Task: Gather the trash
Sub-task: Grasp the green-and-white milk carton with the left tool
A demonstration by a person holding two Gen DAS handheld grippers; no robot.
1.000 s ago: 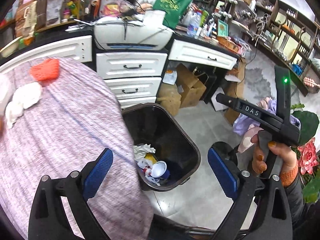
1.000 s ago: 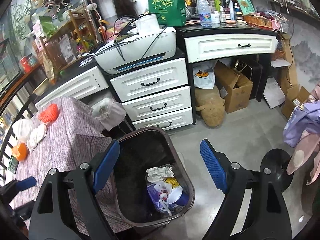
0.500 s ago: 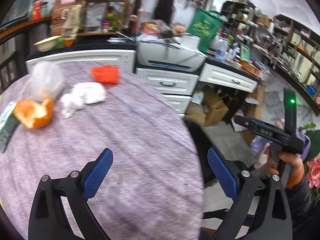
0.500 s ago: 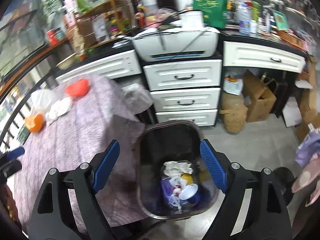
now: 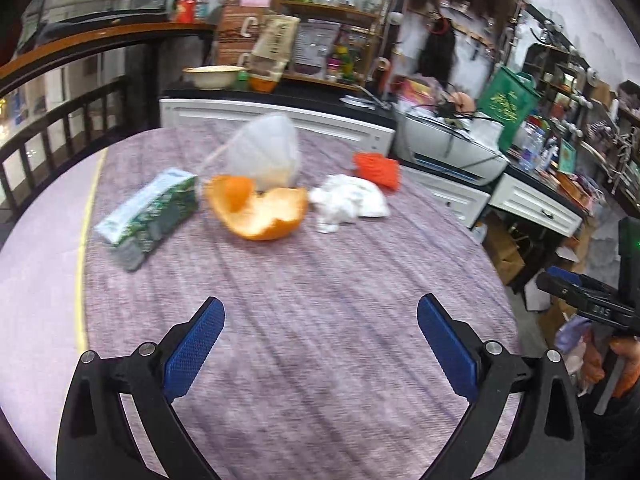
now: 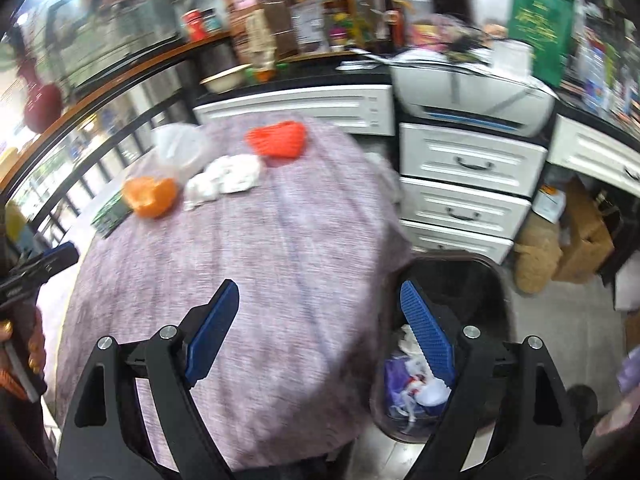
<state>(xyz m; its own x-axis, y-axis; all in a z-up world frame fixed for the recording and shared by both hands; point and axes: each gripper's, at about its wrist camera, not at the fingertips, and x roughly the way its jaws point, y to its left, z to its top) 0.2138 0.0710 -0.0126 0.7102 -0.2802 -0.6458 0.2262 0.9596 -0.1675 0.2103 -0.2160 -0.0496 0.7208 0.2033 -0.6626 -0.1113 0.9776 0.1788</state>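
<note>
On the round table with a purple cloth (image 5: 320, 300) lie an orange peel (image 5: 260, 210), crumpled white tissue (image 5: 350, 202), a clear plastic bag (image 5: 266, 154), an orange-red mesh piece (image 5: 378, 168) and a green-white carton (image 5: 150, 214). My left gripper (image 5: 318, 344) is open and empty above the near part of the table. My right gripper (image 6: 320, 332) is open and empty over the table's right edge, beside the dark trash bin (image 6: 496, 292) that holds trash. The peel (image 6: 150, 196), tissue (image 6: 226, 178) and mesh piece (image 6: 278, 140) also show in the right wrist view.
White drawers (image 6: 464, 192) with a printer (image 6: 472, 92) on top stand behind the bin. Cardboard boxes (image 6: 580, 236) sit on the floor to the right. A dark railing (image 5: 60, 124) runs behind the table on the left. Cluttered shelves line the back.
Both grippers have swung left from over the bin towards the table. The trash on the table now lies ahead of my left gripper. Both stay open.
</note>
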